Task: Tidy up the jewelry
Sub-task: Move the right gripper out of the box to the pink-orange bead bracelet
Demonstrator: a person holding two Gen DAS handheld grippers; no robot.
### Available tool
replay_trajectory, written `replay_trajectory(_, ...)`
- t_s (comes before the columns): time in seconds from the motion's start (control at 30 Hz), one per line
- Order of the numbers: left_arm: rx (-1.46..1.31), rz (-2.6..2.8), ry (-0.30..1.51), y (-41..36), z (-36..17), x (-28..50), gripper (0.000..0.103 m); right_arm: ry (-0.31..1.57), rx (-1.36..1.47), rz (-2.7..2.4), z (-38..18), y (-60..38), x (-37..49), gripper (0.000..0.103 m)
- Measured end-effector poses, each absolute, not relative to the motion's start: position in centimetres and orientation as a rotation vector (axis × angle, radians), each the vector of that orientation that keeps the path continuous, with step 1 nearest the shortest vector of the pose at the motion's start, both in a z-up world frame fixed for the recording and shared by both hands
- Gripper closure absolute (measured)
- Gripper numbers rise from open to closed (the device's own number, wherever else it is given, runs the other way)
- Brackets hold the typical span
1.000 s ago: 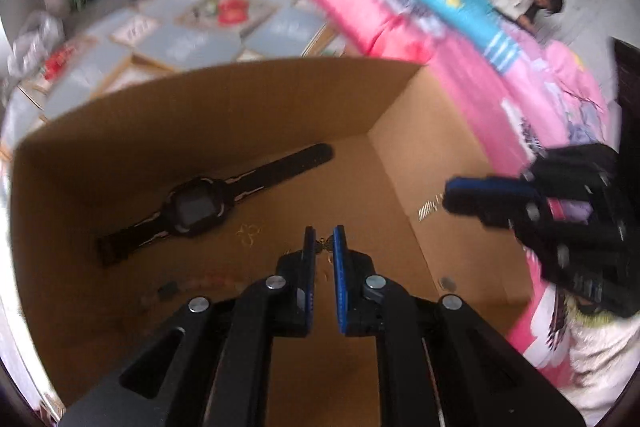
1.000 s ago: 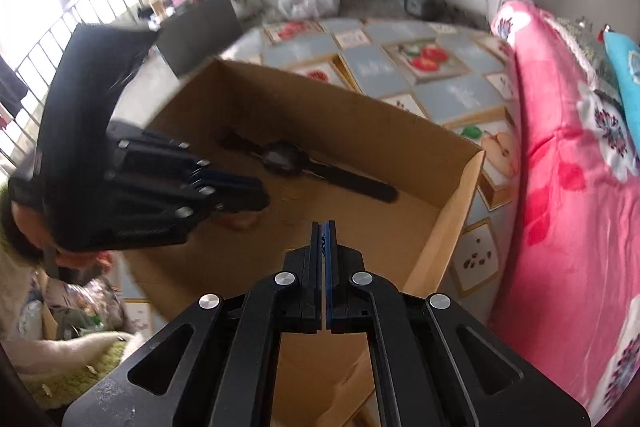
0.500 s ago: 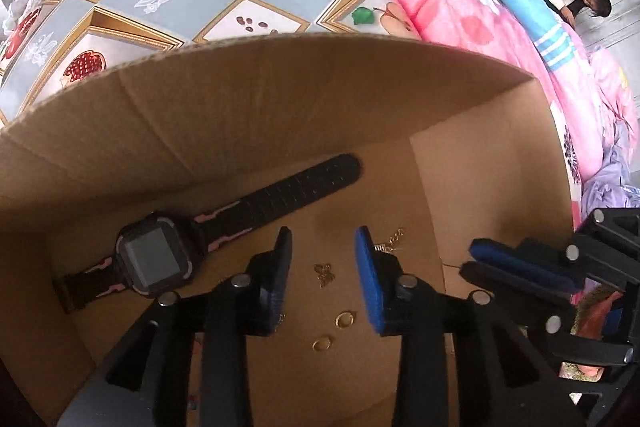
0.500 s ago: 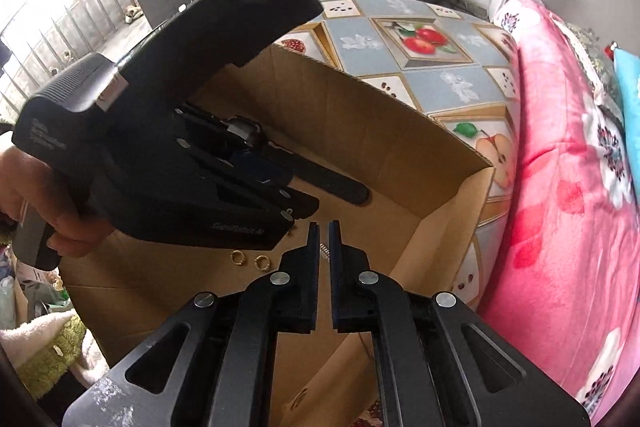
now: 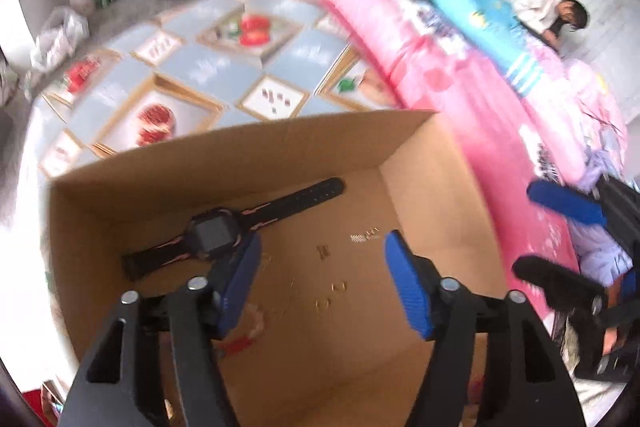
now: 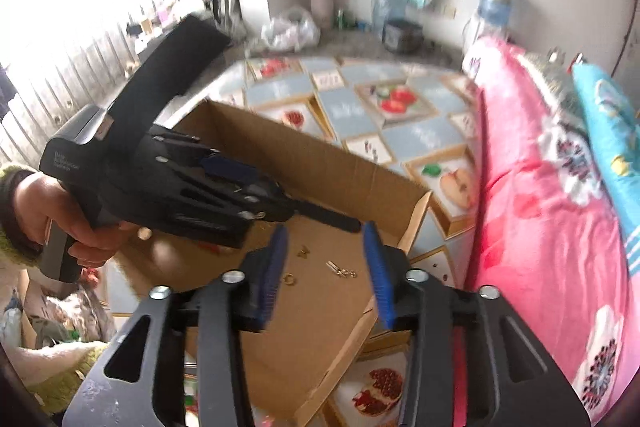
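An open cardboard box (image 5: 280,155) holds a black wristwatch (image 5: 212,233), small gold rings (image 5: 338,287), a gold charm (image 5: 322,251) and a short chain piece (image 5: 362,237). My left gripper (image 5: 322,283) is open and empty above the box floor, near the rings. My right gripper (image 6: 324,267) is open and empty over the box's near corner; the rings (image 6: 289,279), the charm (image 6: 303,251) and the chain piece (image 6: 340,269) lie between its fingers in its view. The left gripper's body (image 6: 172,183) hides most of the watch in the right wrist view.
The box stands on a fruit-patterned mat (image 5: 208,67). A pink quilt (image 6: 540,227) and blue pillow (image 5: 460,7) lie to the right. A person (image 5: 552,11) sits at the far right. Something reddish (image 5: 240,341) lies blurred on the box floor near the left fingers.
Both grippers have opened from shut to wide. The left gripper dropped into the box, then pulled back up. Small gold pieces now lie on the box floor.
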State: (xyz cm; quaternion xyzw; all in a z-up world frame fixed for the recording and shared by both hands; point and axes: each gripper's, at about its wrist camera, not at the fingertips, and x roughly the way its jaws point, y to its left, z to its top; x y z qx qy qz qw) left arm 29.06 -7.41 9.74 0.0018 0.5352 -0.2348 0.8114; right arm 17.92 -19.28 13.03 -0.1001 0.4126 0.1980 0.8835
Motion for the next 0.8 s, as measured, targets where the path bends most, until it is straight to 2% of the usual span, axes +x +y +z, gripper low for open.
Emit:
replay_trajectory(0.17, -0.009, -0.525, 0.982, -3.2, 14.7, 22.2, 0.026, 0.746, -0.144, 0.41, 16.3, -19.8, 12.2, 0.029)
replay_trajectory(0.27, -0.012, -0.529, 0.89, -1.1, 16.2, 18.1, 0.018, 0.699, -0.096, 0.408, 16.3, -19.6, 9.1, 0.018)
replay_trajectory(0.37, 0.011, -0.505, 0.786, 1.5, 16.6, 12.9, 0.01, 0.673, -0.065, 0.383, 15.4, -18.7, 6.2, 0.012)
replay_trajectory(0.5, 0.039, -0.453, 0.738, 3.1, 14.6, 8.7, 0.006, 0.695, -0.044, 0.334, 12.8, -17.9, 3.8, 0.008)
replay_trajectory(0.8, 0.01, -0.33, 0.863, 3.1, 5.1, 5.0, 0.006, 0.974, -0.059, 0.212, 2.3, -15.8, 2.1, 0.008)
